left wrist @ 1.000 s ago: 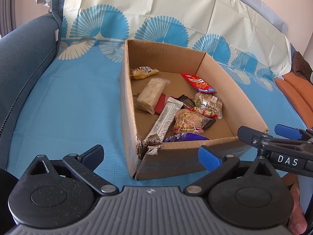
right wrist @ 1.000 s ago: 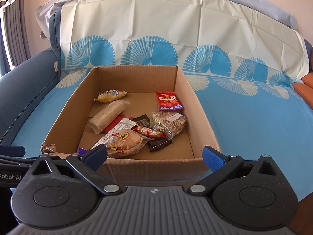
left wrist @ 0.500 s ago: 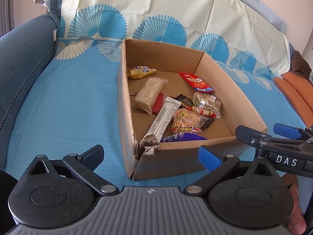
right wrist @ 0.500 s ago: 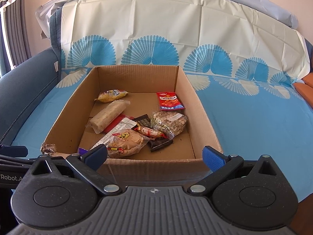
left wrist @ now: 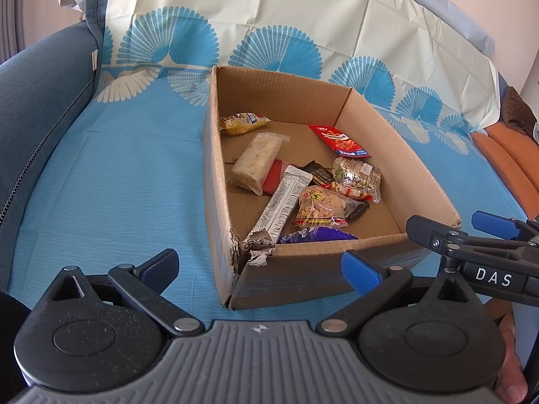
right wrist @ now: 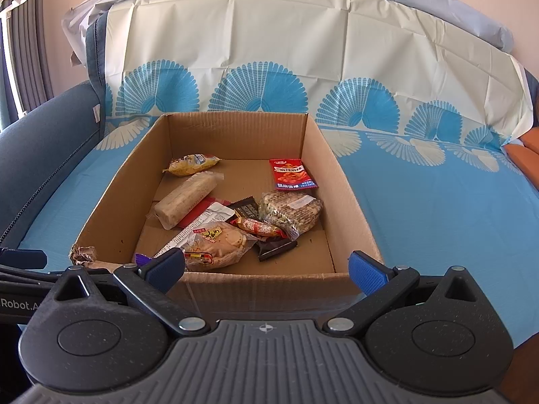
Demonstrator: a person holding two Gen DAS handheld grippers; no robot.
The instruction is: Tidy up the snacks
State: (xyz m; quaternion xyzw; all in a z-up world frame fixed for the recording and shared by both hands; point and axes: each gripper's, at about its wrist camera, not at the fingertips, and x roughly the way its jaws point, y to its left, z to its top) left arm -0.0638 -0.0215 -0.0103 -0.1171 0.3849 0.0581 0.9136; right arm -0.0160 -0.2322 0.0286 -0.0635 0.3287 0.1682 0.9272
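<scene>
An open cardboard box [left wrist: 424, 181] [right wrist: 340, 181] sits on a blue cloth and holds several wrapped snacks: a yellow packet [right wrist: 192, 164], a pale long bar [right wrist: 187, 198], a red sachet [right wrist: 291, 173], a seeded cracker pack [right wrist: 291, 208] and a biscuit bag [right wrist: 219, 244]. My left gripper [left wrist: 259, 267] hovers open and empty before the box's torn near-left corner [left wrist: 251, 252]. My right gripper [right wrist: 266, 269] hangs open and empty just in front of the near wall. Its fingers [left wrist: 492, 225] also show at the right in the left wrist view.
The blue cloth [left wrist: 118, 175] covers a sofa seat, with a fan-patterned sheet [right wrist: 269, 50] over the backrest. A dark blue armrest [left wrist: 30, 101] rises at the left. An orange cushion [left wrist: 508, 161] lies at the far right. A hand [left wrist: 510, 380] shows at the lower right corner.
The left wrist view has shifted slightly, so the box sits a little lower and further left in it. Both grippers stay open and the snacks have not moved.
</scene>
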